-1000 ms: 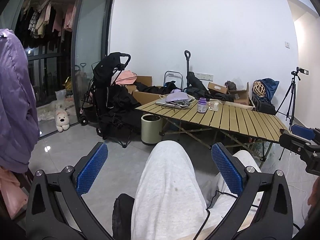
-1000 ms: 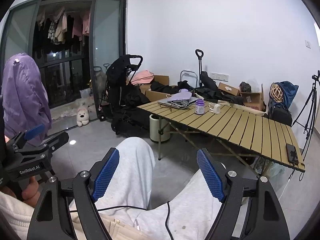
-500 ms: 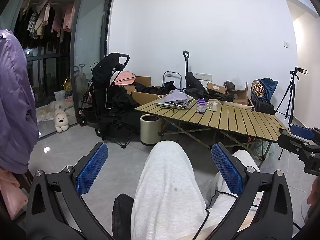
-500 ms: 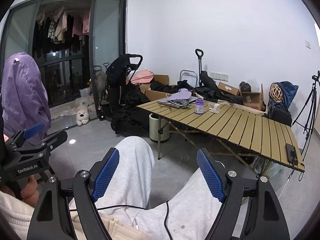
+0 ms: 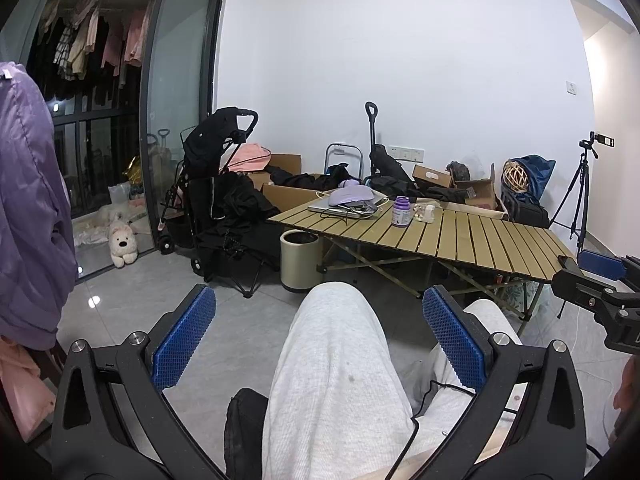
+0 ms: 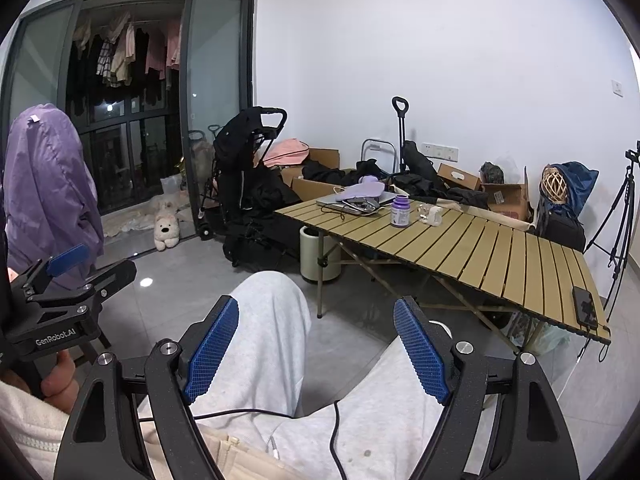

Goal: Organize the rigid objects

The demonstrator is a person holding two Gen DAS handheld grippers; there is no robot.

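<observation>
A purple jacket (image 6: 48,184) hangs at far left, beside the glass door (image 6: 218,108) behind which clothes (image 6: 124,56) hang on a line. A white plush dog (image 6: 166,230) sits on the floor at the door's foot, and a black stroller (image 6: 248,168) stands just to its right. The left gripper (image 5: 319,338) hovers over the seated person's grey-trousered knee (image 5: 340,344), its blue-padded jaws spread wide and holding nothing. The right gripper (image 6: 316,350) hangs above the person's lap, jaws likewise parted and empty, a black cable (image 6: 256,412) trailing across the trousers beneath it. Well beyond both tools stands a slatted folding table (image 6: 480,248), with a cream bin (image 6: 316,254) under its near-left corner. At the table's far left end lies a laptop (image 6: 352,200) with a lilac cloth (image 6: 362,190) on top; just right of it a purple bottle (image 6: 400,211) stands upright, and a small clear-and-white item (image 6: 430,214), too small to identify, sits beside that. A dark phone (image 6: 585,306) lies flat at the table's near right corner. Cardboard boxes (image 6: 504,196) line the wall behind, and a tripod (image 6: 618,208) stands at far right.
</observation>
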